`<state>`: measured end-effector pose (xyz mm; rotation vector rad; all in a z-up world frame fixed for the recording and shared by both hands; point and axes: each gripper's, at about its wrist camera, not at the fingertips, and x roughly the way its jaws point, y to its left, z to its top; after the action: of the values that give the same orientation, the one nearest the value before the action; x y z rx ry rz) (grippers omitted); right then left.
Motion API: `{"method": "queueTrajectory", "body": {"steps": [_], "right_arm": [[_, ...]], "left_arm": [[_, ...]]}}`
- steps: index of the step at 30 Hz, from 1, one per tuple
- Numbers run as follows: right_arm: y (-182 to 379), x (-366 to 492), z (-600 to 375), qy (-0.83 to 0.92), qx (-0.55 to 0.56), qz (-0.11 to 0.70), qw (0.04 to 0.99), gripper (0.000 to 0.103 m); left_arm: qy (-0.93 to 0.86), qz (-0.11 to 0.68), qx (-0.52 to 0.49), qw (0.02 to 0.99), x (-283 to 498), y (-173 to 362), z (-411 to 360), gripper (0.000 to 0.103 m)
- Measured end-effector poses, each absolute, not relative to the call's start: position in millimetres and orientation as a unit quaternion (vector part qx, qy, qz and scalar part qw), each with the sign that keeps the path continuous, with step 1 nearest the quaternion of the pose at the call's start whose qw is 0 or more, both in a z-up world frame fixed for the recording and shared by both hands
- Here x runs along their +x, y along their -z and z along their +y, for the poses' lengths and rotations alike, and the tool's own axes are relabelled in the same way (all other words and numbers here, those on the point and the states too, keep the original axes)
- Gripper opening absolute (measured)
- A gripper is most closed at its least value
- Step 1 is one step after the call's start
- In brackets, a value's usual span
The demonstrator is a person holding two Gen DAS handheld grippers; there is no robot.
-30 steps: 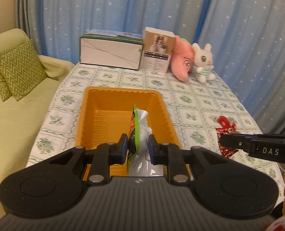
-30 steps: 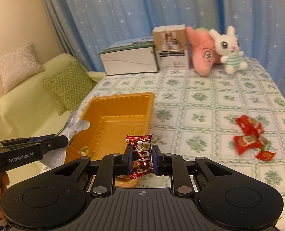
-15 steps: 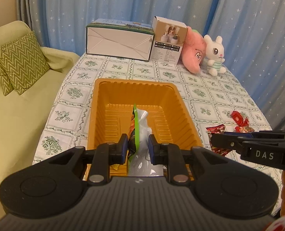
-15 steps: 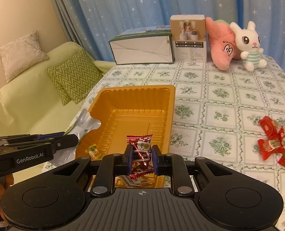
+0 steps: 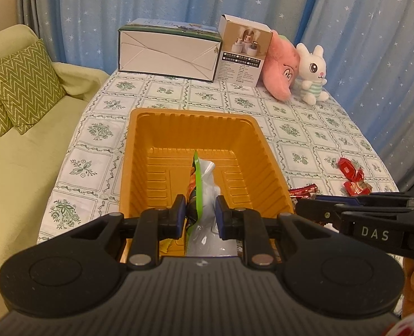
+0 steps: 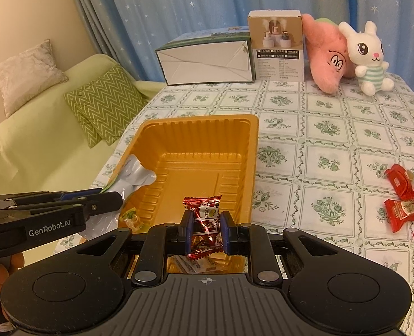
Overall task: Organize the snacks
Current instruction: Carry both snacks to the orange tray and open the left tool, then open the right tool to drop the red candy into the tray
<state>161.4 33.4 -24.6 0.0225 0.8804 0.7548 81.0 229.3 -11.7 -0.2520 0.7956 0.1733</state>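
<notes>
An orange plastic tray (image 5: 195,120) (image 6: 195,128) sits on the patterned tablecloth. My left gripper (image 5: 198,210) is shut on a green and silver snack bag (image 5: 202,184), held upright over the tray's near end; the bag also shows in the right wrist view (image 6: 135,172). My right gripper (image 6: 206,225) is shut on a red wrapped candy (image 6: 204,210), held over the tray's near right edge. A few small snacks (image 6: 131,215) lie in the tray's near end. Several red candies (image 6: 404,196) (image 5: 352,177) lie on the table to the right.
At the table's far end stand a white carton (image 5: 167,51), a small brown box (image 5: 243,50), a pink plush (image 5: 279,72) and a white bunny (image 5: 310,75). A green sofa with a zigzag cushion (image 5: 19,89) lies left of the table. Blue curtains hang behind.
Both grippers have moved forward over the tray's near end, each keeping its load. The right gripper with the candy has shifted left, from beside the tray to above its near edge.
</notes>
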Motion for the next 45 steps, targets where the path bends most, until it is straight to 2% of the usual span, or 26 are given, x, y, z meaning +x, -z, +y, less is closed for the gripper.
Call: {"method": "queueTrajectory", "body": {"steps": [2, 4, 5, 11, 15, 22, 26, 29, 30, 33, 37, 41, 45], "right_arm": [[25.1, 162.5, 34.4, -0.357, 0.011, 0.417, 0.836, 0.021], [25.5, 163.2, 34.6, -0.358, 0.011, 0.417, 0.835, 0.021], [25.6, 163.3, 34.7, -0.358, 0.011, 0.417, 0.835, 0.021], [27.3, 164.0, 35.8, -0.357, 0.013, 0.420, 0.834, 0.021], [28.0, 163.8, 37.4, -0.361, 0.015, 0.421, 0.832, 0.021], [26.5, 163.7, 42.8, -0.366, 0.019, 0.420, 0.830, 0.021], [26.9, 167.5, 44.9, -0.377, 0.037, 0.427, 0.821, 0.021], [26.2, 171.7, 42.0, -0.371, 0.057, 0.431, 0.821, 0.023], [25.1, 172.5, 40.0, -0.368, 0.061, 0.430, 0.822, 0.026], [20.0, 172.6, 29.4, -0.355, 0.075, 0.425, 0.829, 0.052], [13.4, 166.6, 8.4, -0.339, 0.087, 0.421, 0.837, 0.053], [8.2, 154.5, -16.1, -0.316, 0.093, 0.421, 0.845, 0.053], [2.1, 140.8, -40.2, -0.297, 0.097, 0.419, 0.852, 0.054]], "left_arm": [[-0.087, 0.389, -0.125, 0.909, 82.9, 13.4, 231.3, 0.020], [-0.095, 0.387, -0.130, 0.908, 82.3, 13.1, 234.1, 0.024], [-0.098, 0.384, -0.131, 0.909, 81.2, 12.3, 235.4, 0.030], [-0.104, 0.381, -0.126, 0.910, 73.9, 8.3, 240.9, 0.033], [-0.106, 0.378, -0.126, 0.911, 69.7, 6.4, 243.3, 0.043], [-0.111, 0.374, -0.127, 0.912, 64.5, 3.1, 247.9, 0.048], [-0.112, 0.371, -0.127, 0.913, 61.7, 1.4, 249.2, 0.056], [-0.111, 0.369, -0.130, 0.913, 59.1, 0.8, 249.3, 0.057], [-0.111, 0.369, -0.131, 0.913, 58.2, 0.5, 249.4, 0.057], [-0.111, 0.368, -0.133, 0.913, 56.0, -1.3, 247.2, 0.057], [-0.109, 0.363, -0.133, 0.916, 50.4, -7.1, 240.0, 0.060], [-0.104, 0.360, -0.127, 0.918, 45.7, -13.3, 227.6, 0.069], [-0.100, 0.355, -0.125, 0.921, 37.3, -18.5, 213.5, 0.069]]}}
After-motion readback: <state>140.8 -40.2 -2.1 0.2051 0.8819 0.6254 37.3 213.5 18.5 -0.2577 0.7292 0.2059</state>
